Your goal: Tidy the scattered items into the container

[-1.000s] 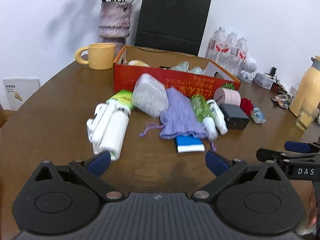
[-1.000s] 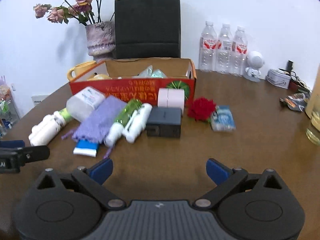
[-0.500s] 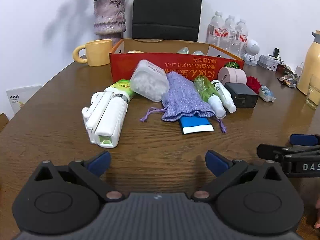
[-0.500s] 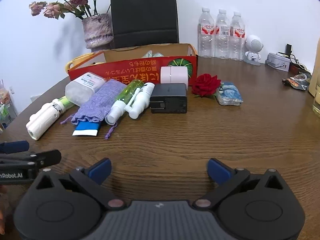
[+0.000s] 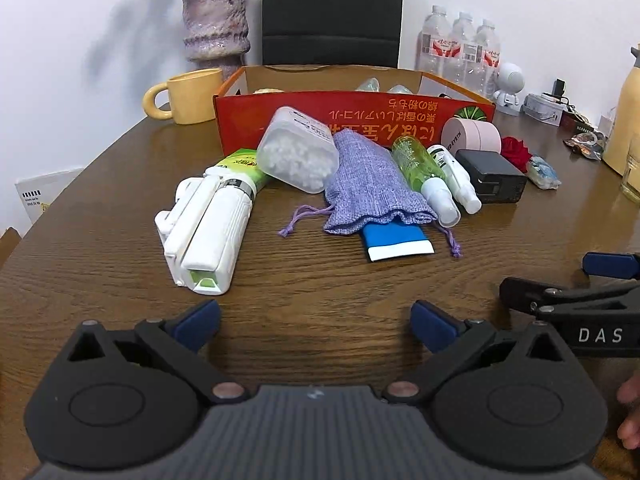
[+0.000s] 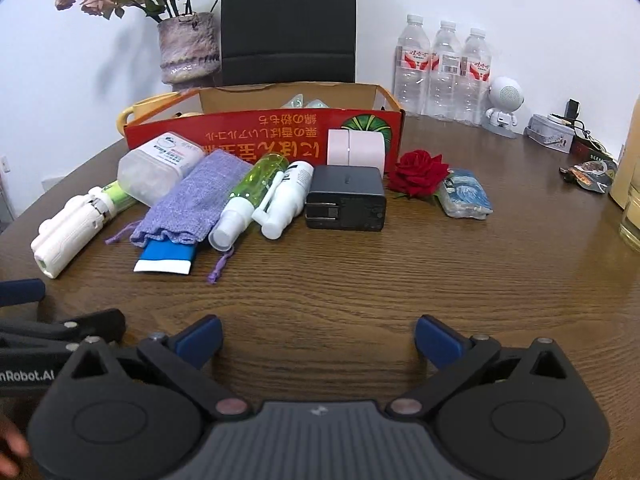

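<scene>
Both tongs gaping, empty: left tongs (image 5: 314,326), right tongs (image 6: 318,340) low in frame above bench (image 6: 400,288); scattered items mid-frame, touching red box (image 6: 260,132) front; start with black charger (image 6: 346,200); square your approach, pinch flat sides.

Left gripper (image 5: 315,322): jaws spread wide, empty, low over the table (image 5: 320,280).
Right gripper (image 6: 318,338): jaws spread wide, empty, low over the table, beside the left gripper.

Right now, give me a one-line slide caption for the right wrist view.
Open right tool faces scattered toiletries, a black charger block and a red rose before the red cardboard box.
</scene>
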A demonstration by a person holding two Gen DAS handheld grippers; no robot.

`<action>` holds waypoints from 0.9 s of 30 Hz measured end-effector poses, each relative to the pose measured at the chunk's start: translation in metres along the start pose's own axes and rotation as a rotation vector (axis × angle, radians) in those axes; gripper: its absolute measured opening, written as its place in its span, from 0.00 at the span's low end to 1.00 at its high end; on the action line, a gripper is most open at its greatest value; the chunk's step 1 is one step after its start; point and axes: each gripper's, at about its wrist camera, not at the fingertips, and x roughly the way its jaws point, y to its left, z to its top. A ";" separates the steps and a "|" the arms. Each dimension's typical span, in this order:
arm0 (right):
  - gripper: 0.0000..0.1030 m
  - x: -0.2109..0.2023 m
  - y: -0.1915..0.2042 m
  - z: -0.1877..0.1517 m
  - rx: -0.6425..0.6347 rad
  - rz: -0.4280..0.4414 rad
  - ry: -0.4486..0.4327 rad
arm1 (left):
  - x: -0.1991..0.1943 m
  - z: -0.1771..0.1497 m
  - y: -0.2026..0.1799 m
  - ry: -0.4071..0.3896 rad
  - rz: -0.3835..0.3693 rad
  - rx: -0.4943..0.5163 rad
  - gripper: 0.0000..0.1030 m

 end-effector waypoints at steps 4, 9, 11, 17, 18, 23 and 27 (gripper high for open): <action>1.00 -0.001 -0.001 -0.001 0.002 -0.001 0.000 | 0.001 0.001 0.001 0.001 0.000 0.001 1.00; 1.00 -0.003 -0.001 -0.003 0.001 0.000 -0.002 | 0.002 0.001 0.001 0.001 0.000 0.001 1.00; 1.00 -0.003 -0.001 -0.003 0.000 0.001 -0.001 | 0.002 0.001 0.001 0.001 0.000 0.001 1.00; 1.00 -0.005 -0.001 -0.004 -0.003 0.005 -0.001 | 0.002 0.001 0.000 0.000 0.000 0.000 1.00; 1.00 -0.005 -0.001 -0.004 -0.003 0.005 -0.001 | 0.002 0.001 0.000 0.000 0.000 0.000 1.00; 1.00 -0.005 -0.002 -0.003 -0.004 0.005 -0.001 | 0.002 0.001 0.000 0.000 0.001 0.000 1.00; 1.00 -0.005 -0.002 -0.003 -0.003 0.004 0.000 | 0.002 0.001 0.000 0.000 0.001 0.000 1.00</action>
